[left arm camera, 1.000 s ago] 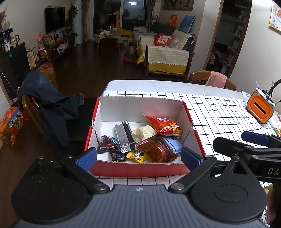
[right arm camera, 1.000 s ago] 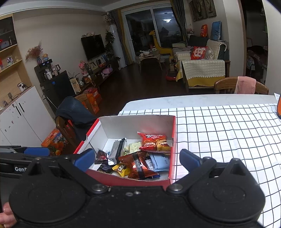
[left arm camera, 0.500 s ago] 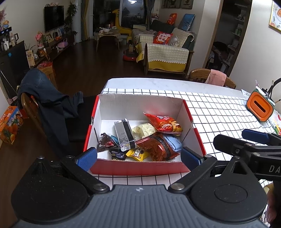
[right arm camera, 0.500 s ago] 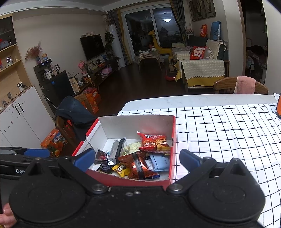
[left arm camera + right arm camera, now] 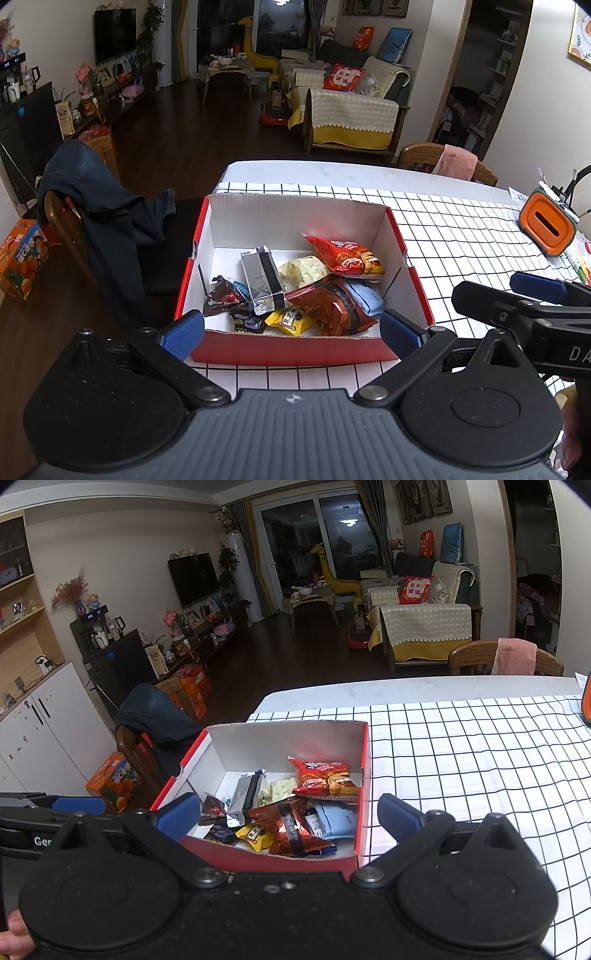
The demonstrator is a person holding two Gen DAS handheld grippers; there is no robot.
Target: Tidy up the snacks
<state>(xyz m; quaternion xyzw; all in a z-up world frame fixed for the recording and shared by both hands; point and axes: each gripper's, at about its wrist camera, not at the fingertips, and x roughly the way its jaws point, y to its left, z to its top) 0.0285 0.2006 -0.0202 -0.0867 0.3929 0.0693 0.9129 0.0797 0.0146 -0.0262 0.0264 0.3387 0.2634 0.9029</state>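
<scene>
I am holding both grippers over the near edge of the table (image 5: 461, 236), side by side, facing the red box (image 5: 295, 356). The left gripper (image 5: 291, 332) is spreading its blue pads wide, with nothing between them; the right gripper (image 5: 288, 818) is doing the same, jaws apart and empty.

The box is sitting on the checked cloth (image 5: 461, 760) at the table's left end, and the snacks are lying inside it in a loose pile. I am seeing a silver packet (image 5: 263, 275) leaning toward the middle, a red bag (image 5: 345, 254) at the back right, a pale yellow bag (image 5: 303, 271) between them, and a clear red pack (image 5: 328, 308) in front overlapping a light blue pouch (image 5: 365, 297). A small yellow packet (image 5: 290, 321) and dark wrappers (image 5: 223, 295) are lying along the near wall.

An orange holder (image 5: 546, 225) is standing on the cloth well to the right of the box.
</scene>
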